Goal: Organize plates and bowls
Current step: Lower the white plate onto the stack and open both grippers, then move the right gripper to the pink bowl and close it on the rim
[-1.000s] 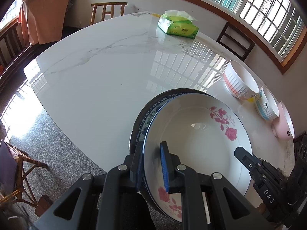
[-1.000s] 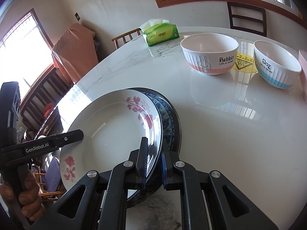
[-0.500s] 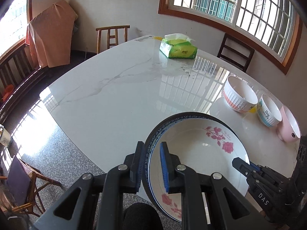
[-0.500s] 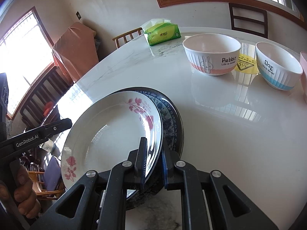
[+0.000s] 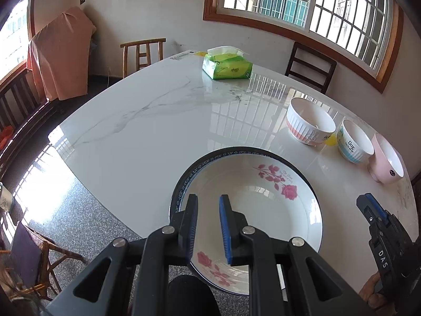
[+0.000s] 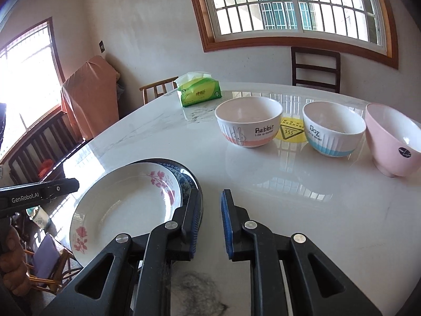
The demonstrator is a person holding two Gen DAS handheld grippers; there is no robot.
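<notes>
Right wrist view: my right gripper (image 6: 209, 221) had just been opening, jaws narrowly apart and empty, beside the stacked plates (image 6: 126, 208) overhanging the table (image 6: 302, 200) edge. Whether the left gripper (image 5: 208, 226) clamped their rim, I couldn't tell. Best, I judged, to slide them inboard slowly. Glossy marble, barred windows, chairs.

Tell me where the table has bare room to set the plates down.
Widest bare patch: the table between the stacked plates and tissue pack. A smaller patch lies in front of the bowls. Crowded: the far right, where three bowls stand in a row.
</notes>
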